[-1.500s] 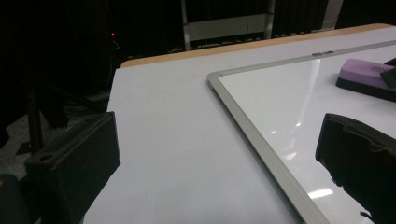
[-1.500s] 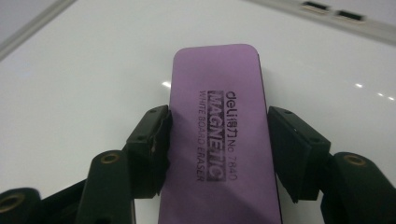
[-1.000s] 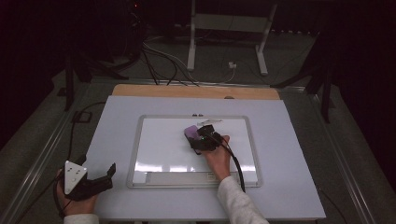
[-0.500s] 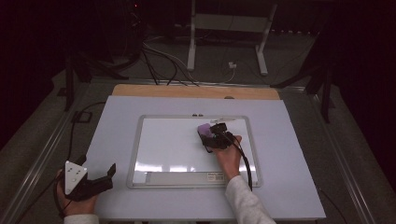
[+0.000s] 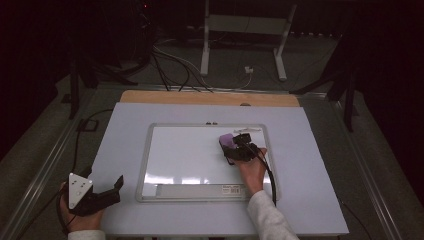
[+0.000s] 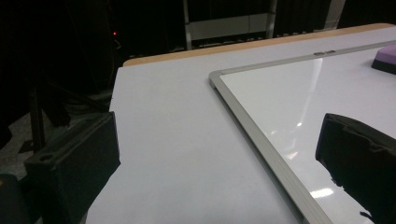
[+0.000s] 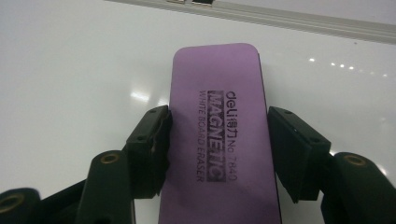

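Dark floor and cable runs surround a pale counter [image 5: 125, 150] on which a whiteboard [image 5: 190, 160] lies flat. On the whiteboard's upper right part, near its top frame, sits a purple magnetic eraser [image 7: 219, 130], felt side down on the white surface. The right gripper [image 5: 239, 150] is clamped on it, one black pad pressed to each long side, as the right gripper view shows. Well off the whiteboard's lower left corner, the left gripper [image 5: 102, 192] rests in the person's hand with its jaws spread apart and nothing between them. The board's surface looks clean around the eraser; I see no marks left. Judging by this, the wiping step is in hand. The next stroke calls for steady downward pressure and a flat eraser, sliding within the frame.
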`<move>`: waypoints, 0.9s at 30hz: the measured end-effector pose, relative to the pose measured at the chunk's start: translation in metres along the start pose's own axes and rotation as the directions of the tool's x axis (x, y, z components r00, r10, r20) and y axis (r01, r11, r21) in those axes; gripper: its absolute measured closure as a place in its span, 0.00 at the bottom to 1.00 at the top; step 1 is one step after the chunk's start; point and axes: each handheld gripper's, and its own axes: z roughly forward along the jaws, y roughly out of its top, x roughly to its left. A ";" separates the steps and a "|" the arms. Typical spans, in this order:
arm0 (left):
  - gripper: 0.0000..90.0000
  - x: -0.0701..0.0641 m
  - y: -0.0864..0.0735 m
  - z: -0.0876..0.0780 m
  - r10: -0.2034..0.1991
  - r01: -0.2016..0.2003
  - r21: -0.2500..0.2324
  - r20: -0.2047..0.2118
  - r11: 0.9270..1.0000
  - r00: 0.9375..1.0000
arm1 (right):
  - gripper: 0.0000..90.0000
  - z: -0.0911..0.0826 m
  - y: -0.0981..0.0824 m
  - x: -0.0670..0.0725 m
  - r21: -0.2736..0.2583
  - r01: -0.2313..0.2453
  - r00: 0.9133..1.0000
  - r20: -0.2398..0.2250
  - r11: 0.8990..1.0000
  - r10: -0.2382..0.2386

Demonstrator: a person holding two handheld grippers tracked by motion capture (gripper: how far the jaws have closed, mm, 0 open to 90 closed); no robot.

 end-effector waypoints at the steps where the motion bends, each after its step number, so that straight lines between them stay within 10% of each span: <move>1: 0.01 0.000 0.000 0.000 0.000 0.000 0.001 0.000 1.000 1.000 | 0.46 -0.001 -0.001 -0.001 -0.001 -0.002 1.000 0.001 1.000 0.002; 27: 0.01 -0.002 0.000 0.001 0.003 -0.003 0.002 0.001 1.000 1.000 | 0.41 -0.026 -0.022 -0.019 0.014 -0.020 1.000 -0.009 1.000 0.020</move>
